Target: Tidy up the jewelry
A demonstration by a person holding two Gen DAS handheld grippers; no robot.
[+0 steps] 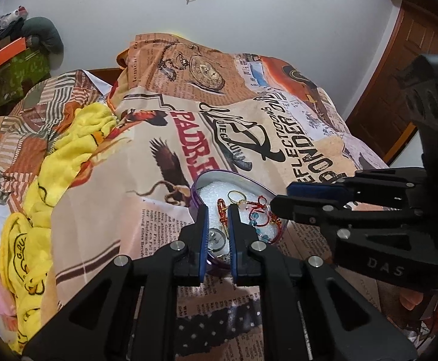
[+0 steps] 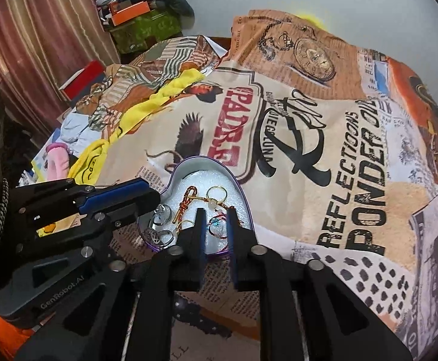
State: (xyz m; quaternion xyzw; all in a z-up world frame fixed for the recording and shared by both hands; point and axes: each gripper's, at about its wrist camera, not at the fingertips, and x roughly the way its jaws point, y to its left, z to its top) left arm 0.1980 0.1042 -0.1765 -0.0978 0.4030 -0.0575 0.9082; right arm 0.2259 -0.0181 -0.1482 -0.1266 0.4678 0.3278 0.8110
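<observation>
A purple heart-shaped tin (image 1: 200,180) (image 2: 243,192) with white foam lining sits on the printed bedspread. It holds a gold ring (image 1: 234,195) (image 2: 215,193), a red-gold twisted piece (image 1: 221,210) (image 2: 185,200), a red beaded bracelet (image 1: 264,216) (image 2: 219,225) and silver rings (image 1: 215,237) (image 2: 158,234). My left gripper (image 1: 218,213) (image 2: 155,198) is open a little, empty, over the tin's near left part. My right gripper (image 2: 215,216) (image 1: 279,198) is open a little, empty, over the bracelet.
The printed bedspread (image 1: 279,126) (image 2: 324,138) covers the bed. A yellow blanket (image 1: 56,162) (image 2: 158,102) is bunched at the left. Boxes and clothes (image 1: 14,60) (image 2: 137,21) are piled at the far left. A wooden door (image 1: 405,69) stands at the right.
</observation>
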